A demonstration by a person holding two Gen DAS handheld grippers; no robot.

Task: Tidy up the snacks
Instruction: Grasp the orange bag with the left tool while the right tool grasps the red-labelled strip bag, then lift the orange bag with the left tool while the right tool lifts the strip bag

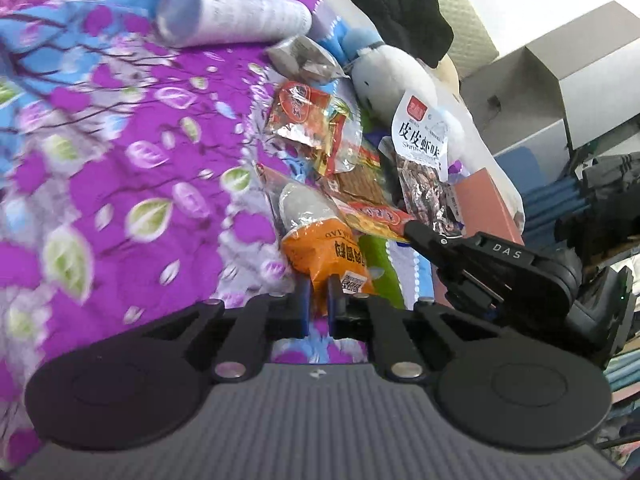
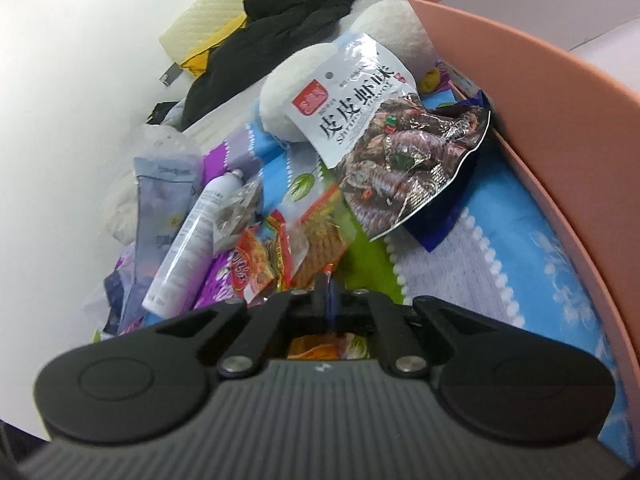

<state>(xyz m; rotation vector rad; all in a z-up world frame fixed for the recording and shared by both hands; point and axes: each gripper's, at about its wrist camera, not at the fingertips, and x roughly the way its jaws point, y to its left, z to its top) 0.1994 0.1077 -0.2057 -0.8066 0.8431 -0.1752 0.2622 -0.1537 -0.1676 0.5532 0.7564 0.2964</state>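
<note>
An orange snack packet (image 1: 324,252) lies on the floral bedsheet (image 1: 120,160), and my left gripper (image 1: 318,300) is shut on its near end. To its right, a flat red-edged packet of brown strips (image 1: 368,208) is pinched at its corner by my right gripper (image 1: 410,229). In the right wrist view that gripper (image 2: 326,300) is shut on the packet's thin edge (image 2: 324,240). A white and dark shrimp-flavour bag (image 2: 380,140) leans against a white plush toy (image 2: 288,92), beside the pink box (image 2: 540,100).
More snacks lie in the pile, among them a red crinkled packet (image 1: 308,120) and a silver one (image 1: 304,60). A white tube (image 1: 236,16) lies beyond them. A black garment (image 1: 400,8) and a grey cardboard box (image 1: 560,80) sit behind.
</note>
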